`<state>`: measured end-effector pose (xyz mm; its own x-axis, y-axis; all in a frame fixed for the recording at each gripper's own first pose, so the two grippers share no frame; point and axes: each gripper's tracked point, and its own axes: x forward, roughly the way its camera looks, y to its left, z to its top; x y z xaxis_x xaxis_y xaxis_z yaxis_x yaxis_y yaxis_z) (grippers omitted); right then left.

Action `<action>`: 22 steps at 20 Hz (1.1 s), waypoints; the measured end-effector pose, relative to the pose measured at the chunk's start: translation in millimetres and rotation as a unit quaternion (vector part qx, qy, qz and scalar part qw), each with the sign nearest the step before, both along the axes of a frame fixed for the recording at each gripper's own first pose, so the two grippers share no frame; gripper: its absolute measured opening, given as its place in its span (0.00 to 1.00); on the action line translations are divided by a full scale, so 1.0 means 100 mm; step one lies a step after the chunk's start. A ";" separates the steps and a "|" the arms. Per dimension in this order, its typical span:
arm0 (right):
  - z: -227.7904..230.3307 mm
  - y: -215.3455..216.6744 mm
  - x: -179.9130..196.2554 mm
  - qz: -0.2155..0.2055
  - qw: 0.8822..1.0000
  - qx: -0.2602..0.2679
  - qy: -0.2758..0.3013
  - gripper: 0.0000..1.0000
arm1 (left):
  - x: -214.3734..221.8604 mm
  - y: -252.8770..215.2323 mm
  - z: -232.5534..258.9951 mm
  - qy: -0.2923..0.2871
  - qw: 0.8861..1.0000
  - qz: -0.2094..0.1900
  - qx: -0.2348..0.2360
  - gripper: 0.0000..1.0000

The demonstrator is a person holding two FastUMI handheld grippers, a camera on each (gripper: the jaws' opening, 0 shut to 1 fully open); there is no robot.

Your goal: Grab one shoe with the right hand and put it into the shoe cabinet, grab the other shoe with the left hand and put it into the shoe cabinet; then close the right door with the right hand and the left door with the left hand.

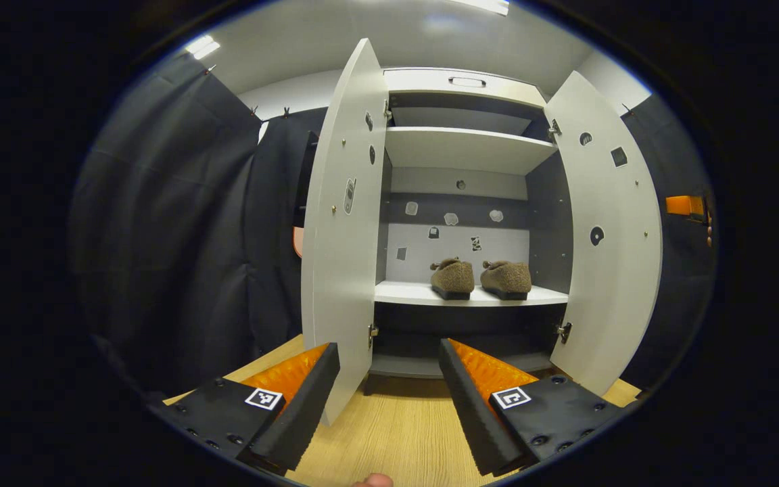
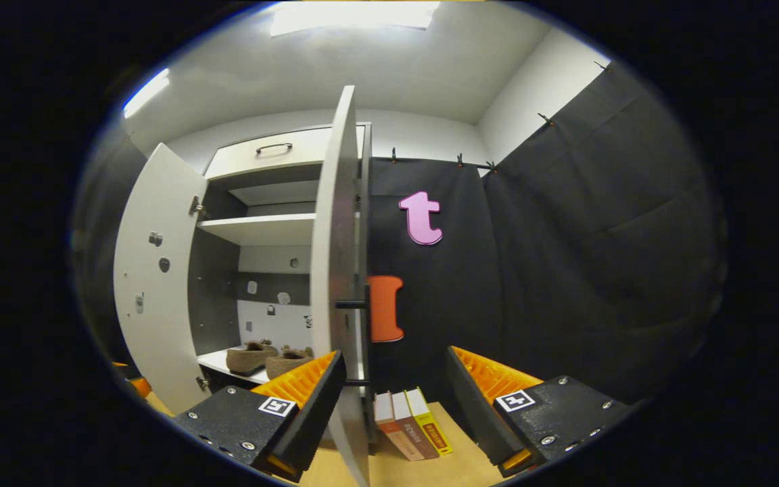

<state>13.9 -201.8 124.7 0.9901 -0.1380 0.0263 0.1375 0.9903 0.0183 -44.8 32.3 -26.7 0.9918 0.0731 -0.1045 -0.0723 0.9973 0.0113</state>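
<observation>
The white shoe cabinet (image 1: 464,145) stands with both doors swung out. Two brown fuzzy shoes (image 1: 452,277) (image 1: 506,279) sit side by side on its lower shelf (image 1: 403,293), toes pointing inward. My left gripper (image 1: 389,399) is open, and the lower edge of the left door (image 1: 342,237) sits just inside its left finger. The right door (image 1: 606,230) hangs open on the far side. In the right gripper view the right door (image 2: 335,270) is edge-on, and my open right gripper (image 2: 396,406) has the door's edge close to its left finger. The shoes (image 2: 251,357) show past that door.
A wooden floor surface (image 1: 396,433) runs under the cabinet. Three books (image 2: 410,423) lie beside the cabinet, under the right door. Black cloth walls (image 1: 180,237) close in both sides. Upper shelves (image 1: 464,149) and a top drawer (image 1: 467,82) are there too.
</observation>
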 end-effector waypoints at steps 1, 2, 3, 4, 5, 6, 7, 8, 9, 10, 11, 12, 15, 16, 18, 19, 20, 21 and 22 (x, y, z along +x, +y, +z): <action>0.00 -0.08 0.07 -0.004 1.000 -0.002 0.002 0.92 | -0.01 0.00 -0.01 0.000 1.000 -0.001 0.002 0.97; 0.00 -0.13 0.16 -0.008 1.000 -0.002 0.005 0.92 | -0.01 0.00 -0.01 0.000 1.000 -0.001 0.003 0.97; -0.02 -0.15 0.25 -0.007 1.000 0.001 0.008 0.92 | 0.00 0.00 -0.02 0.002 1.000 -0.001 0.004 0.97; -0.04 -0.17 0.32 -0.007 1.000 0.004 0.009 0.92 | -0.01 -0.01 -0.02 0.003 1.000 -0.002 0.003 0.97; -0.03 -0.20 0.39 -0.008 1.000 0.007 0.008 0.92 | 0.00 0.00 -0.03 0.004 1.000 -0.001 0.004 0.94; -0.04 -0.24 0.42 -0.011 1.000 0.012 0.008 0.92 | 0.00 0.02 -0.04 0.005 1.000 0.001 0.005 0.97; -0.04 -0.28 0.45 -0.017 1.000 0.016 0.005 0.92 | 0.01 0.02 -0.04 0.005 1.000 0.002 0.004 0.97; -0.05 -0.29 0.48 -0.020 1.000 0.019 0.002 0.92 | 0.01 0.02 -0.04 0.006 1.000 0.002 0.003 0.97; -0.05 -0.29 0.49 -0.021 1.000 0.022 -0.001 0.92 | 0.02 0.03 -0.06 0.007 1.000 0.001 0.002 0.97; -0.06 -0.28 0.50 -0.020 0.999 0.025 -0.003 0.91 | 0.03 0.03 -0.06 0.007 1.000 0.000 0.002 0.99; -0.07 -0.26 0.51 -0.020 0.999 0.025 -0.005 0.91 | 0.05 0.03 -0.07 0.008 1.000 0.001 0.003 0.99; -0.06 -0.25 0.50 -0.020 1.000 0.021 -0.009 0.91 | 0.05 0.02 -0.07 0.009 1.000 0.000 0.003 0.94; -0.01 -0.14 0.48 -0.023 0.999 -0.020 -0.019 0.99 | 0.08 -0.01 -0.09 0.009 1.000 -0.006 0.000 0.99; 0.00 -0.10 0.49 -0.023 0.999 -0.035 -0.019 0.89 | 0.09 -0.02 -0.09 0.008 1.000 -0.009 0.001 0.99; 0.00 -0.04 0.49 -0.021 0.999 -0.038 -0.013 0.88 | 0.12 -0.04 -0.09 0.007 1.000 -0.014 0.001 0.97; -0.01 0.02 0.48 -0.014 0.999 -0.029 -0.011 0.88 | 0.11 -0.05 -0.10 0.006 1.000 -0.016 0.002 0.94; -0.03 0.09 0.47 -0.006 1.000 -0.021 -0.009 0.88 | 0.11 -0.05 -0.10 0.006 1.000 -0.018 0.002 0.97; -0.04 0.15 0.46 -0.001 1.000 -0.019 -0.008 0.88 | 0.12 -0.06 -0.10 0.006 1.000 -0.020 0.002 0.97; -0.04 0.21 0.47 0.003 1.000 -0.022 -0.007 0.88 | 0.13 -0.06 -0.10 0.005 1.000 -0.022 0.002 0.97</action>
